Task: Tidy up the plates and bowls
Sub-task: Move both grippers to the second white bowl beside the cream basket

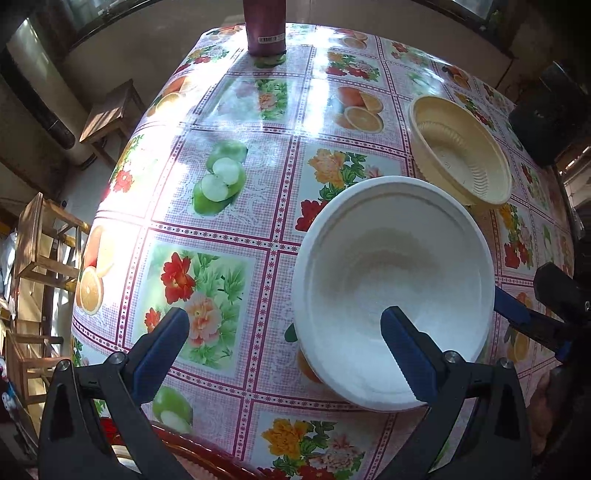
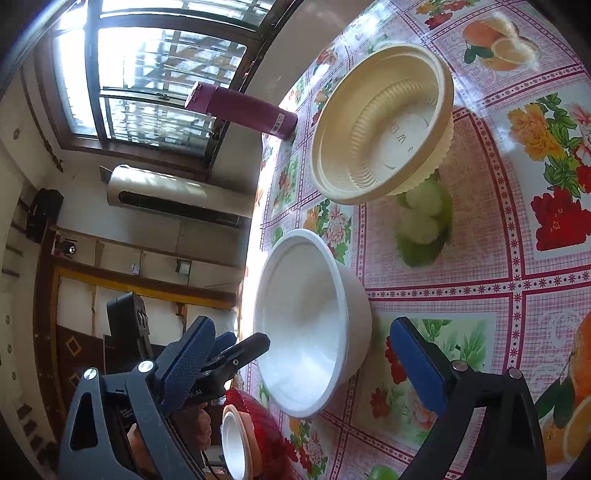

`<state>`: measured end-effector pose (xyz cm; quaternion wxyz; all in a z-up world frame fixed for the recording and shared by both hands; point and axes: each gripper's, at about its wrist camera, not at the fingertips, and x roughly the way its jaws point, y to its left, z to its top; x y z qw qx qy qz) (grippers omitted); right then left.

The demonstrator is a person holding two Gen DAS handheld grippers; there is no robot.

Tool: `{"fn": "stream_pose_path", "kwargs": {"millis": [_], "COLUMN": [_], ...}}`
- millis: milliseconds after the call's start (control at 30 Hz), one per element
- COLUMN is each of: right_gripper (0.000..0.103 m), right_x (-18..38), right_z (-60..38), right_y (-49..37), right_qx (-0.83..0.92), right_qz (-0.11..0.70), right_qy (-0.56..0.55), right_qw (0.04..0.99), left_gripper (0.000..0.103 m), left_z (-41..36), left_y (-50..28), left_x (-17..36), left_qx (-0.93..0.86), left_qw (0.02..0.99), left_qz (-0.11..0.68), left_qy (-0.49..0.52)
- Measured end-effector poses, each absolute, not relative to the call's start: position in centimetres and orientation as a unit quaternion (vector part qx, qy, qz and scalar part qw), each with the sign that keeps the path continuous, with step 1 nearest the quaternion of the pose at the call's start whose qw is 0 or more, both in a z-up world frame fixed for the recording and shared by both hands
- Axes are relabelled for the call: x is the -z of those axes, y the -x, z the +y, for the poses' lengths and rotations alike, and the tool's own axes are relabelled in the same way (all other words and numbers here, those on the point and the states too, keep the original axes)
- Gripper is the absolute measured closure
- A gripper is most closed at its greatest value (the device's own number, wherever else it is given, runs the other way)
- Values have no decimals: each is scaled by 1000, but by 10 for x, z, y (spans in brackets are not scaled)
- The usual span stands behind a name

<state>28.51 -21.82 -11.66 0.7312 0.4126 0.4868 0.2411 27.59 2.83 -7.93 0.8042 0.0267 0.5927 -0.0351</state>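
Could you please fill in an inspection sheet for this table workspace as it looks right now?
Surface: table under a glossy fruit-and-flower cloth.
Job's things: white bowl upright and empty; cream ribbed bowl behind it, apart; red basket at the table edge holding a small white bowl nested in another.
Clutter: maroon bottle standing at the far edge.
Grippers: left gripper open, one finger over the white bowl's inside; right gripper open, the white bowl between its fingers, not pressed.
Cables: nothing seen.
Surroundings: barred window, wooden stools.
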Motion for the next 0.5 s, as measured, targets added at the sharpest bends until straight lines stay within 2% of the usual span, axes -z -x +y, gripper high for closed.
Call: {"fn": "stream_pose_path", "kwargs": {"millis": [300, 500], "right_gripper": [8, 18], "right_x": [110, 107], "right_z": [-210, -206], "right_y": [-285, -284], "right_qx": [-223, -193], "right_qz": [486, 481], "right_qy": [-380, -344], "right_qw": [755, 783], "left_gripper": [0, 0], "left_z": [24, 20], "left_y": [-262, -253], "left_x": [74, 75], "left_qx": [26, -23], "left_qw": [834, 867], "left_qz": [550, 496], "left_qy": [-35, -44]}}
